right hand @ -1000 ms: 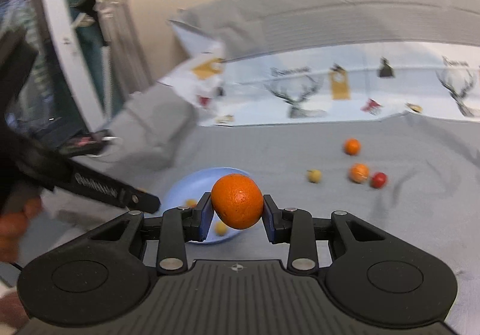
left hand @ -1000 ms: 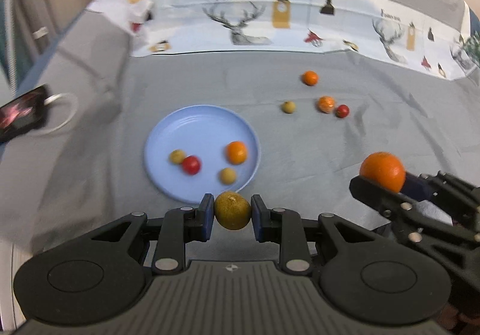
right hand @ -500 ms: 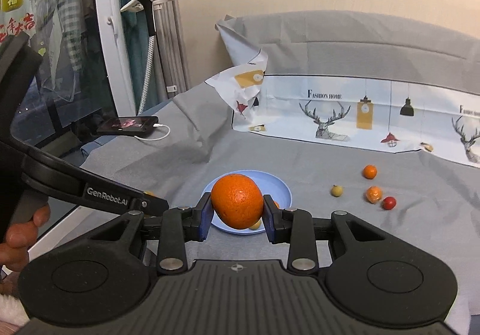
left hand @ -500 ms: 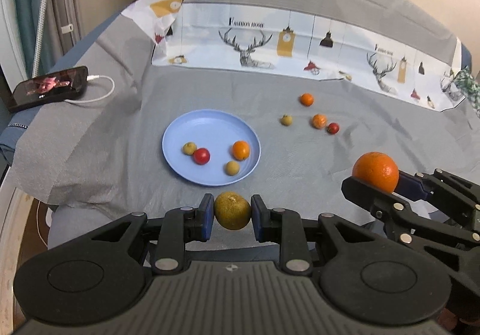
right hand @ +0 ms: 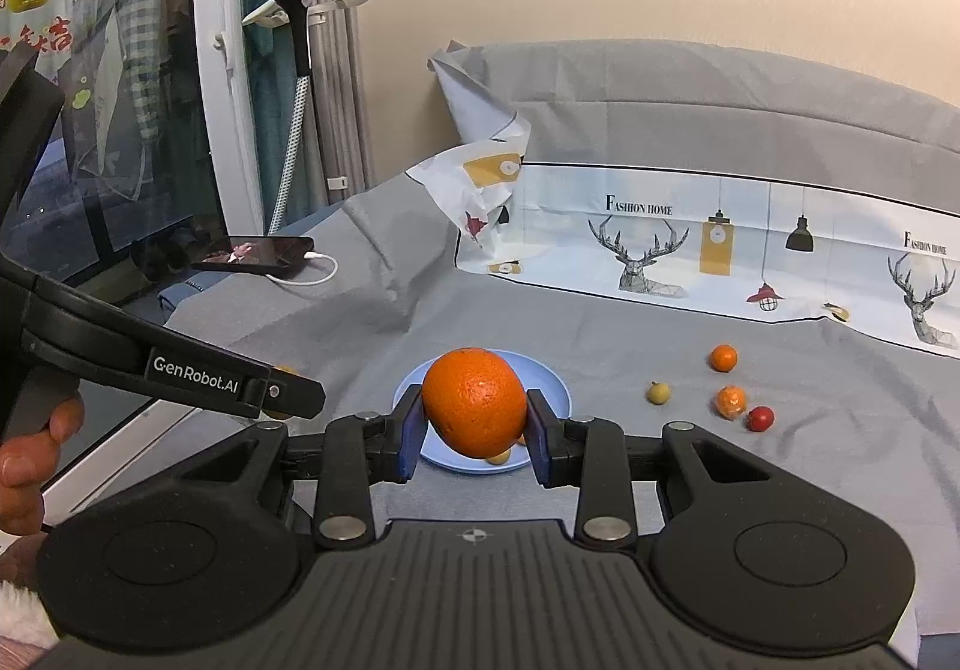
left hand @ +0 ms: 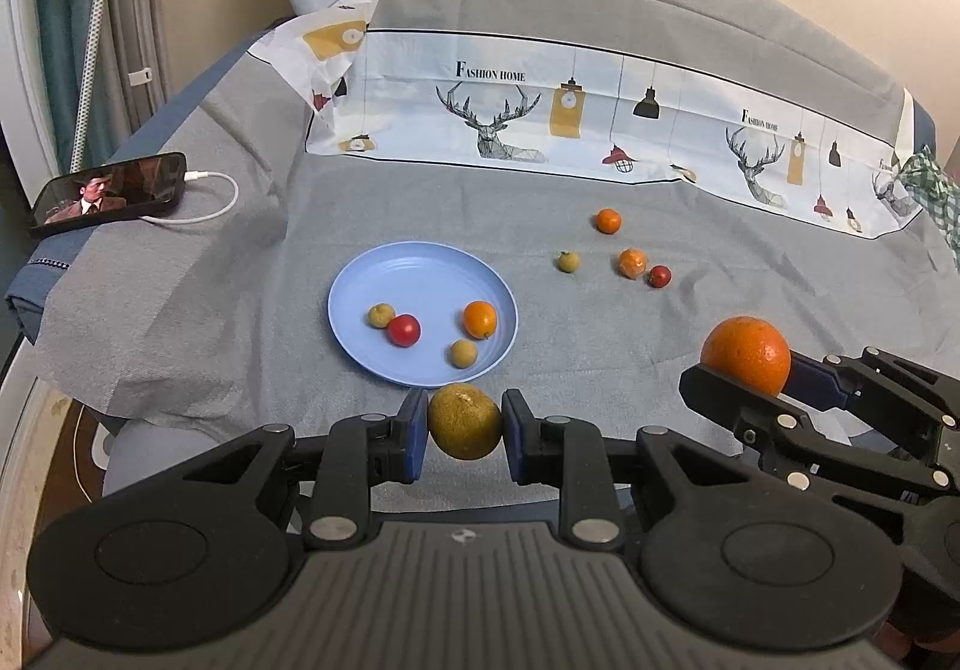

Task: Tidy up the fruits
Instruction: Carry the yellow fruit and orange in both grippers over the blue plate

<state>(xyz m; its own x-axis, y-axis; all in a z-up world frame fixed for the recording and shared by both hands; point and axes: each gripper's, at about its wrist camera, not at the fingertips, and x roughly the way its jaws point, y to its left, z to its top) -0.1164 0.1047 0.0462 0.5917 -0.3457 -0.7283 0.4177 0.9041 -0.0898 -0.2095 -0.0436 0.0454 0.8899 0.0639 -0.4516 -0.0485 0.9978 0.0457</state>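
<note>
While both grippers hold fruit, blue plate [left hand: 420, 274] holds 4.

Each black hand-held gripper [left hand: 465, 433] has blue finger pads [left hand: 413, 433], silver screws and a ribbed grey base.

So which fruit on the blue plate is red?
The small round red fruit on the blue plate, touching a yellowish one. The plate's other fruits are orange or yellowish.

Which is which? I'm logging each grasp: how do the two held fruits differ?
The left tongs hold a dull green-brown fruit; the right tongs hold a bright orange. The orange looks larger and more oval. Both are pinched between blue pads, off the cloth.
</note>
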